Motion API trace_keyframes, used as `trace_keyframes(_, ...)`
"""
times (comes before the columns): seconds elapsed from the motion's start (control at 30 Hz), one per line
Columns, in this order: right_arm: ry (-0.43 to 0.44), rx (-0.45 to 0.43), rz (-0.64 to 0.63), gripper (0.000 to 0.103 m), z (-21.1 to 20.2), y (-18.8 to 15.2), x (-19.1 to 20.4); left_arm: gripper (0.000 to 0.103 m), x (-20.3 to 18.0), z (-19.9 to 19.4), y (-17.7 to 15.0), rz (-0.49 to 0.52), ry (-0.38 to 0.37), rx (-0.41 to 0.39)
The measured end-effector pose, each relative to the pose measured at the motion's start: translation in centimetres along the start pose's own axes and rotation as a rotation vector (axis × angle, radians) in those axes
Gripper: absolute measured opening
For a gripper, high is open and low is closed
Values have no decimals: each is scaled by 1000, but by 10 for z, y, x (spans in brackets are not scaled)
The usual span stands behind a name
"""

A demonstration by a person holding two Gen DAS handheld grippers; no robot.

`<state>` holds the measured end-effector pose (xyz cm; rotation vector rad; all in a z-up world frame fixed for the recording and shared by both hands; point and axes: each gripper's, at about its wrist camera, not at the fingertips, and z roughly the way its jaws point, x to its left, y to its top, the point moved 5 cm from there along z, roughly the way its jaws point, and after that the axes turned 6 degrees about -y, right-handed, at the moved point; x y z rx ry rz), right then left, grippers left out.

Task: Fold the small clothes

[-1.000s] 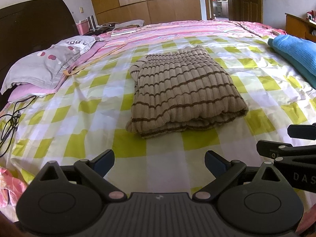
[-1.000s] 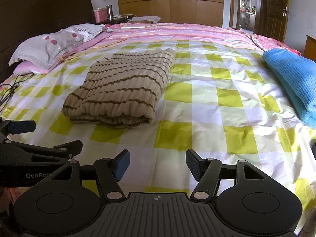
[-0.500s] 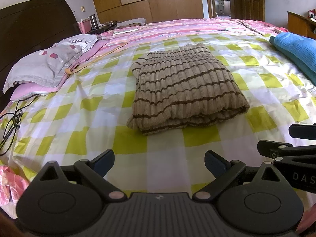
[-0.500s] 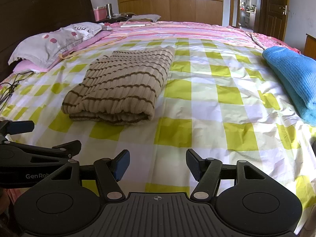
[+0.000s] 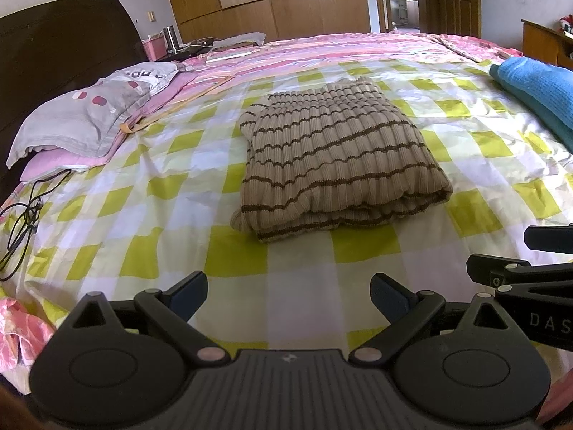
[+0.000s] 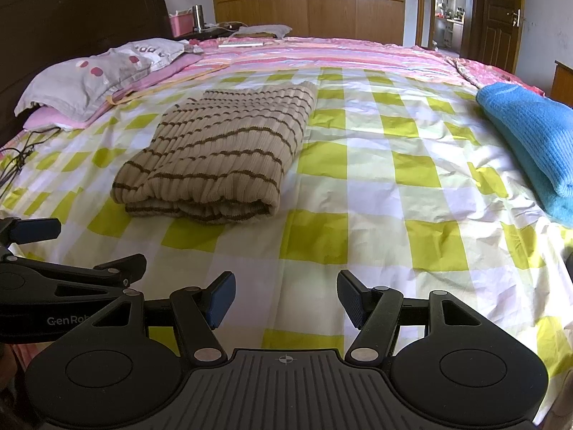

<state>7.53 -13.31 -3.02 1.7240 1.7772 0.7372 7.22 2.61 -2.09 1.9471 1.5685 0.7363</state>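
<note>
A: Where is the garment?

B: The folded striped sweater (image 5: 340, 165) lies flat on the bed (image 5: 301, 258), in the middle of the left wrist view. In the right wrist view it sits left of centre (image 6: 218, 154). It is beige with thin brown stripes, and its thick folded edge faces the cameras.

A: And the grippers?

B: The left gripper (image 5: 289, 292) is at the bottom of its frame with its fingers spread wide and nothing between them, only the green and white checked sheet (image 5: 365, 251) below. The right gripper (image 6: 285, 297) looks the same at the bottom of its own frame: spread and empty. Each one also shows at the edge of the other's view, the right at lower right, the left at lower left. Both are well apart from the sweater.

A: What else is on the bed?

B: A blue knitted piece (image 6: 530, 143) lies folded at the right edge of the frame. A grey pillow (image 5: 89, 114) with red spots rests at upper left, against the dark headboard (image 5: 53, 46). A black cable (image 5: 21, 229) trails along the left edge.
</note>
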Motion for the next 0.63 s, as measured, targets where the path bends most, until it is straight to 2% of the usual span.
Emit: trace_keyframes(0.63, 0, 2, 0, 63, 0, -1, 0, 102, -2, 0, -1, 5, 0, 4)
